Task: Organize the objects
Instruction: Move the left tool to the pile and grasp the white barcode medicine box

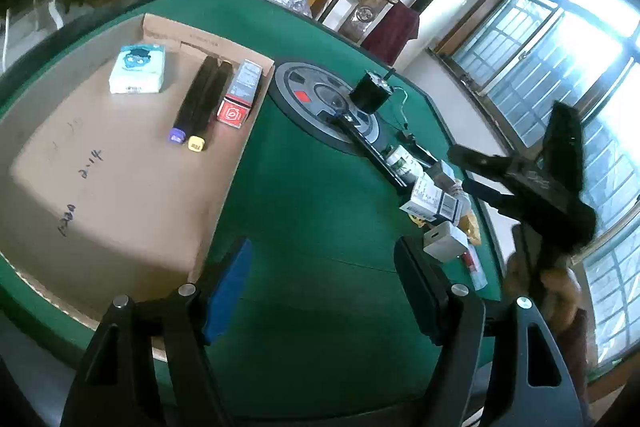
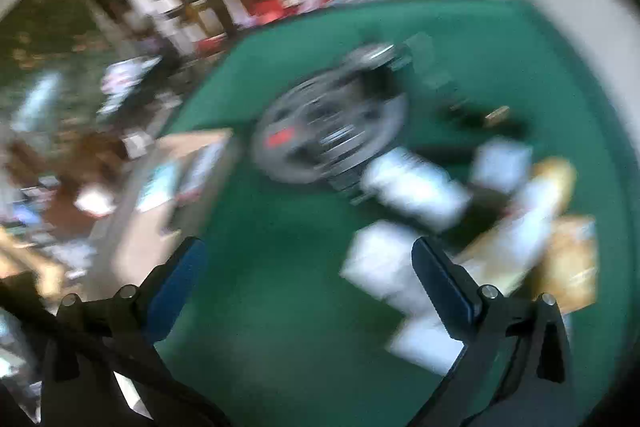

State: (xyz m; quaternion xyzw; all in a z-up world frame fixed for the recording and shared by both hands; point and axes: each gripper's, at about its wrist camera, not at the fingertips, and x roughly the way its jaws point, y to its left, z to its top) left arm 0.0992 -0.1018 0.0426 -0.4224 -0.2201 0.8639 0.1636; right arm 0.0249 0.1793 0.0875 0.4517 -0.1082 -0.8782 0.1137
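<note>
A flat cardboard sheet point(image 1: 100, 179) lies on the green table point(image 1: 312, 211) at the left. On it lie a white-and-teal box point(image 1: 138, 69), two black markers point(image 1: 202, 103) with purple and yellow caps, and a red-ended box point(image 1: 240, 95), side by side. A pile of small white boxes point(image 1: 434, 205) and a bottle point(image 1: 402, 161) sits at the table's right edge. My left gripper point(image 1: 320, 275) is open and empty above the green felt. My right gripper point(image 2: 308, 279) is open and empty; it shows in the left wrist view point(image 1: 536, 183) above the pile. The right wrist view is blurred by motion.
A round grey panel point(image 1: 320, 103) sits in the table's middle with a black cylinder point(image 1: 370, 91) and wires on it. Chairs, shelves and a window surround the table. In the right wrist view white boxes point(image 2: 412, 187) and a tan packet point(image 2: 568, 263) lie right of the gripper.
</note>
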